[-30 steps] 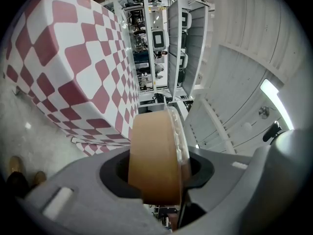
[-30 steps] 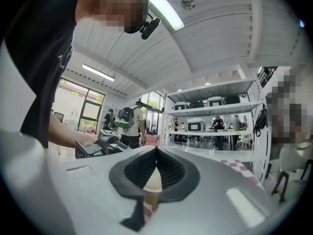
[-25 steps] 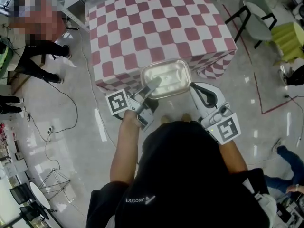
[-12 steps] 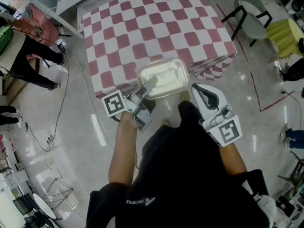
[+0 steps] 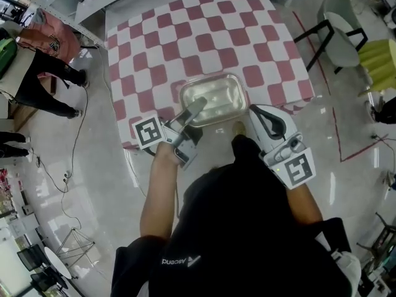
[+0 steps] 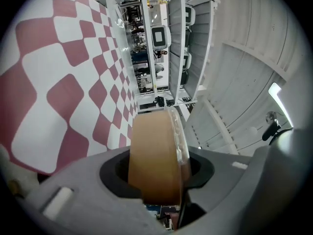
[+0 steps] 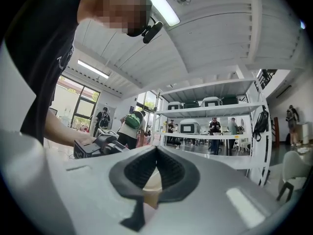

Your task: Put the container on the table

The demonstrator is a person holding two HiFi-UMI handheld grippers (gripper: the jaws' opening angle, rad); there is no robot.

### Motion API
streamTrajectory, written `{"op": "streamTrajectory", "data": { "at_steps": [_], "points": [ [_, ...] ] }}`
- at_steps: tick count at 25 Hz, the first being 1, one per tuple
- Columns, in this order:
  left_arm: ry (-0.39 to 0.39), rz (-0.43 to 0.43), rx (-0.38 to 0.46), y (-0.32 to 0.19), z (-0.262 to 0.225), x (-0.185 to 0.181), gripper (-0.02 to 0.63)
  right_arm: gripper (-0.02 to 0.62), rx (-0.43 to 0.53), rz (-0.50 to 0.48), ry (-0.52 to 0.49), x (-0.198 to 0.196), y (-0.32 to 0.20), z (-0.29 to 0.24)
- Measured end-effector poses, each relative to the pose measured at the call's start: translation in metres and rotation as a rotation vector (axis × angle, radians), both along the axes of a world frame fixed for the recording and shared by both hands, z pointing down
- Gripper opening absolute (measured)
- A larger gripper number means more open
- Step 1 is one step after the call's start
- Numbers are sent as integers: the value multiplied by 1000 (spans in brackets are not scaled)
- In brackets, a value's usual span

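A clear rectangular container [image 5: 213, 98] with a lid hangs level over the near edge of the red-and-white checked table [image 5: 185, 36]. My left gripper [image 5: 193, 108] is shut on its near left rim; in the left gripper view the tan container [image 6: 154, 155] fills the gap between the jaws of that gripper [image 6: 157, 180]. My right gripper [image 5: 252, 111] meets the container's near right corner. In the right gripper view its jaws [image 7: 152, 180] are almost together, with a pale sliver of the container [image 7: 150, 184] pinched between them.
Grey chairs [image 5: 340, 20] and a yellow-green seat [image 5: 380, 60] stand right of the table. A person [image 5: 43, 60] stands at the far left, with a cable [image 5: 74, 147] on the glossy floor. Red tape [image 5: 334, 122] marks the floor on the right. White shelving [image 6: 161, 43] lies beyond the table.
Both grippers have carried the container forward, from short of the table's front edge to above its near edge. The grip on both sides is unchanged.
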State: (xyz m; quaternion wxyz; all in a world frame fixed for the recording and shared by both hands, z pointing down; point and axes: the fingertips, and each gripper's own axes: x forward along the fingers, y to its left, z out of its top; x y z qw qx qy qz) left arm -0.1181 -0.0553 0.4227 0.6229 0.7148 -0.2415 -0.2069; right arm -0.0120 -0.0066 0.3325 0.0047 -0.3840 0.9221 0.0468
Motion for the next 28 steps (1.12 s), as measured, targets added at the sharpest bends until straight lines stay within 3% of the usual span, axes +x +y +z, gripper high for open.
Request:
{"op": "streamTrajectory", "data": {
  "at_steps": [8,16,21,28],
  "points": [
    [-33,-42,-17,-104,5,39,187,3,-10,-64,-7,44,-102,-2],
    [-84,-81,-40,-192,21,64,187,3,-26,-123,-20,73,-170,1],
    [-161,-81,-99,-230,61,62,187,3,-40,-119,-29,72,-196,8],
    [-268,-14,-150,-252,104,61,187,3,-64,-77,-27,65,-212,16]
  ]
}}
